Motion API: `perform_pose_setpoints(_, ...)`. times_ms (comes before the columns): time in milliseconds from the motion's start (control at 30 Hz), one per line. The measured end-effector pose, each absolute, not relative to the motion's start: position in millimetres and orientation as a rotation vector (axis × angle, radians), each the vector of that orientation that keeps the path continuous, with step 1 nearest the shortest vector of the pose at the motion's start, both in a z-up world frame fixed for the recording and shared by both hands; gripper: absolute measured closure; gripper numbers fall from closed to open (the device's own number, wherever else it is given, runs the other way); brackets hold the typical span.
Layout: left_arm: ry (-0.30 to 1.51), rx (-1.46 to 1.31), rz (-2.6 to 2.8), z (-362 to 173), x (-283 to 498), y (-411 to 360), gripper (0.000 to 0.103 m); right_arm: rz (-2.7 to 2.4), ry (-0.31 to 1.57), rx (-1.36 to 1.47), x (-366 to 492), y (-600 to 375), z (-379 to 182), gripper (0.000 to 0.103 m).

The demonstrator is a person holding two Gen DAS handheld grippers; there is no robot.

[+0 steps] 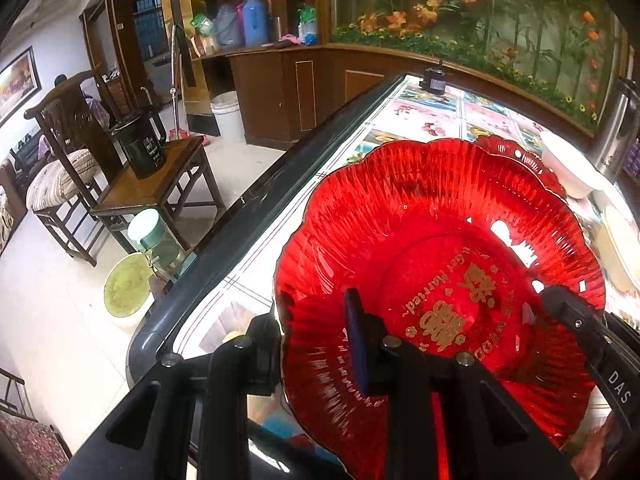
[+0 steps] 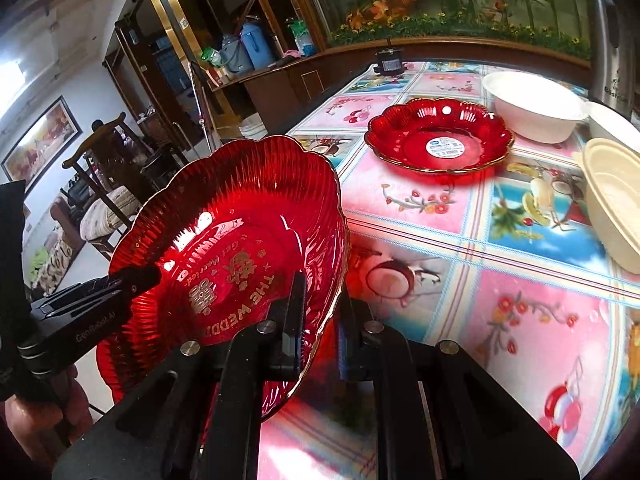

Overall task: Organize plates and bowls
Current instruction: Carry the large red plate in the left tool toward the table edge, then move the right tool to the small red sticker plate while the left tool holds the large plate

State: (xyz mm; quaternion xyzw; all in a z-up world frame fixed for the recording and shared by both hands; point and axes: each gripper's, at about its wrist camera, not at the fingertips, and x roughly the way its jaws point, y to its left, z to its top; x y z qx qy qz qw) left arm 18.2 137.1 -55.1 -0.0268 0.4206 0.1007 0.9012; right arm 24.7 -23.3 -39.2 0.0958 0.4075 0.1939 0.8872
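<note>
A red scalloped glass plate point(image 1: 440, 248) with gold lettering hangs tilted over the table's left edge, held from both sides. My left gripper point(image 1: 308, 328) is shut on its near-left rim, one finger inside the dish and one beneath. My right gripper point(image 2: 322, 304) is shut on the right rim of the same plate point(image 2: 240, 232). Each gripper shows in the other's view: the right gripper point(image 1: 556, 300) and the left gripper point(image 2: 136, 280). A second red plate point(image 2: 440, 140) with a white sticker lies flat on the table beyond.
A white bowl point(image 2: 536, 108) and a cream bowl point(image 2: 612, 200) sit at the right of the flowered tablecloth point(image 2: 520, 320). A steel flask point(image 2: 612, 40) and a small black device point(image 2: 388, 64) stand at the far edge. A side table with a black pot point(image 1: 140, 148) stands left.
</note>
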Motion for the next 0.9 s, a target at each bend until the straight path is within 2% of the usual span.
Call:
perform_pose_setpoints(367, 0.941, -0.007, 0.232, -80.6, 32.2, 135.0, 0.073, 0.4, 0.987, 0.258, 35.7, -25.5, -67.0, 0.089)
perform_pose_setpoints(467, 0.94, 0.02, 0.265, -76.6, 27.2, 133.7, 0.057, 0.398, 0.996, 0.241, 34.4, -27.1, -64.5, 0.087)
perform_pose_setpoints(533, 0.921, 0.028, 0.286, -70.9, 19.3, 135.6, 0.038, 0.404, 0.973, 0.229, 30.9, -30.9, -56.8, 0.085)
perform_pose_setpoints(633, 0.85, 0.054, 0.328, -55.6, 0.7, 139.8, 0.036, 0.413, 0.909, 0.236, 24.5, -44.5, -43.6, 0.07)
perform_pose_setpoints(667, 0.826, 0.062, 0.343, -49.4, -5.6, 140.7, 0.036, 0.417, 0.892, 0.247, 22.3, -49.9, -40.4, 0.061)
perform_pose_setpoints(700, 0.801, 0.068, 0.352, -43.1, -11.5, 141.4, 0.035, 0.421, 0.877, 0.26, 20.3, -56.1, -37.4, 0.057)
perform_pose_setpoints(833, 0.688, 0.111, 0.39, -14.3, -29.5, 135.4, 0.025, 0.423, 0.812, 0.309, 7.6, -86.0, -25.6, 0.057)
perform_pose_setpoints(900, 0.628, 0.137, 0.386, 2.0, -33.9, 126.2, 0.025, 0.399, 0.781, 0.322, 4.3, -100.9, -19.8, 0.057)
